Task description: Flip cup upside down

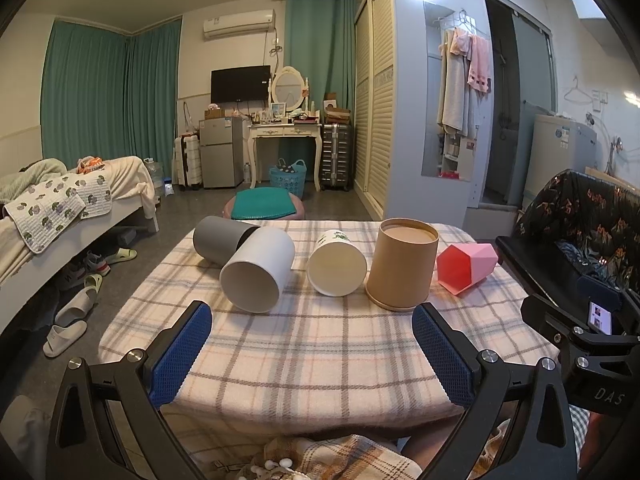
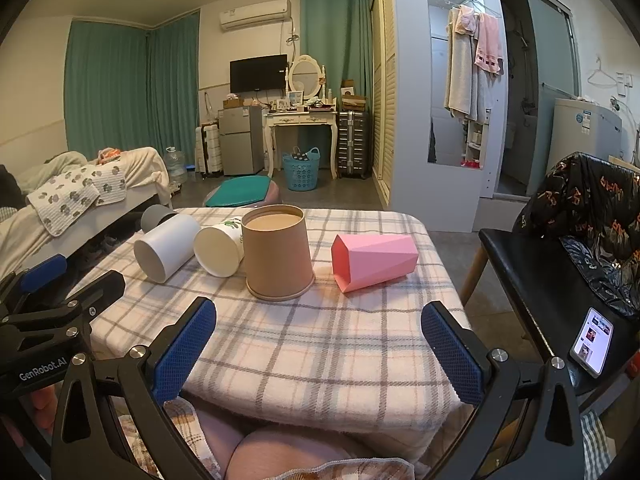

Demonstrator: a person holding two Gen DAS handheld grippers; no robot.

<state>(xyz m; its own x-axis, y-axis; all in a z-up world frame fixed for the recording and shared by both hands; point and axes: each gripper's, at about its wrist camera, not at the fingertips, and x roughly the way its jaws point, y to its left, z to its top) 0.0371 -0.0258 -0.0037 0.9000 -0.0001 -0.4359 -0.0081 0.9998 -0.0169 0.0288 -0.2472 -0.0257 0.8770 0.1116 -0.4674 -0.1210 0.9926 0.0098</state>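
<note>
Several cups sit in a row on a plaid-clothed table. A tan paper cup stands upside down, rim on the cloth; it also shows in the right wrist view. A grey cup, a white cup, a white paper cup with a green print and a pink faceted cup lie on their sides. The pink cup lies right of the tan one. My left gripper is open and empty near the table's front. My right gripper is open and empty too.
A black chair with a dark patterned bag stands right of the table, with a lit phone on its seat. A bed is at the left, slippers on the floor beside it. A stool with a teal cushion stands behind the table.
</note>
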